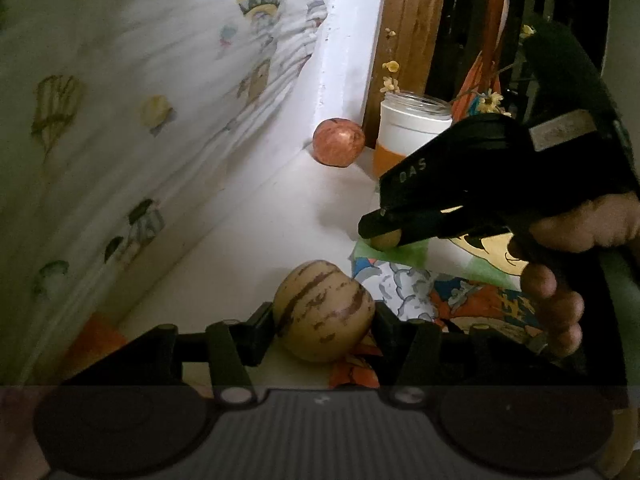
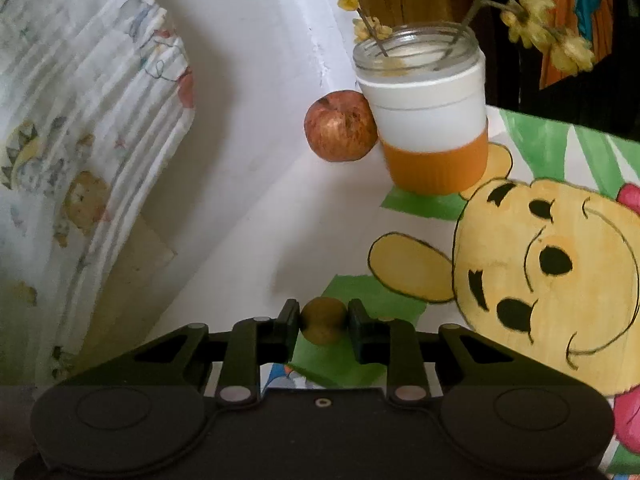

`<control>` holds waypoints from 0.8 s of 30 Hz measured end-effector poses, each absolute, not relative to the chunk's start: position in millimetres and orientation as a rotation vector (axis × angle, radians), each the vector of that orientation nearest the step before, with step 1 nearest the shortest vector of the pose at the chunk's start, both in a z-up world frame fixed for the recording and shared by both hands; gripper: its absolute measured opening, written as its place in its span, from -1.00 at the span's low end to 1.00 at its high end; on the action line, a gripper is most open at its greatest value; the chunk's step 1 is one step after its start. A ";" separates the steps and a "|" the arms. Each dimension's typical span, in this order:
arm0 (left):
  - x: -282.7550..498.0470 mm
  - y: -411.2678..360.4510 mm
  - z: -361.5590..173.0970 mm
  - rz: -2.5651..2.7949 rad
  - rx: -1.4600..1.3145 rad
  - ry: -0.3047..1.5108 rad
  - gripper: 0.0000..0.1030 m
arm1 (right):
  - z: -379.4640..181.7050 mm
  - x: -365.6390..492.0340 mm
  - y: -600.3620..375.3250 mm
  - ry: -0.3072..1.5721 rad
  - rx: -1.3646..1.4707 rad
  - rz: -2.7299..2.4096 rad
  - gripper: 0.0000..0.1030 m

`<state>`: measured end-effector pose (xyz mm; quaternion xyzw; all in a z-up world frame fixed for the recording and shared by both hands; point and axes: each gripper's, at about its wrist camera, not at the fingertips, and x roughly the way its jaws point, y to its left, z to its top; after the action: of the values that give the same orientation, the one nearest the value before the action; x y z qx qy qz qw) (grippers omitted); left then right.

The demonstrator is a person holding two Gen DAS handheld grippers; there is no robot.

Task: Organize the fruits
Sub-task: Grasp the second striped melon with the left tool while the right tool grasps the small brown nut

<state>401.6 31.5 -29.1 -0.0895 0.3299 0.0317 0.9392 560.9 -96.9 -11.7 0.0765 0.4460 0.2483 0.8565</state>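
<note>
Black pads of the right gripper [image 2: 324, 326] pinch a small olive-brown fruit [image 2: 323, 320] over the cartoon mat [image 2: 560, 248]; left gripper [image 1: 325, 322] clasps a striped melon [image 1: 324, 310]; beyond both, a red apple [image 2: 340, 126] touches the jar [image 2: 428, 120].

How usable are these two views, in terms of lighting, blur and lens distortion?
Left wrist view: dim, soft, fisheye-bent; striped fruit readable between the left gripper fingers, right gripper nearly silhouetted. Right wrist view: brighter and sharper; small fruit, apple and jar clear, edges curved, corners black.
</note>
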 end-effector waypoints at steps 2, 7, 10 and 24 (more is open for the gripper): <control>398.7 31.1 -28.2 0.071 -0.193 0.676 0.10 | -11.3 556.9 -98.7 0.946 0.172 0.531 -0.45; 389.8 32.0 -24.5 0.066 -0.215 0.686 0.09 | -5.0 542.7 -102.1 0.944 0.169 0.546 -0.45; 383.4 33.9 -21.3 0.062 -0.234 0.691 0.09 | 2.4 535.1 -106.6 0.949 0.179 0.557 -0.45; 341.7 31.6 15.6 0.042 -0.284 0.643 0.09 | 69.4 473.0 -128.3 0.864 0.169 0.621 -0.45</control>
<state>341.7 31.6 15.6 -0.1392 0.3149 0.0204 0.9386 473.0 -128.3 69.4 0.0805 0.4113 0.2957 0.8584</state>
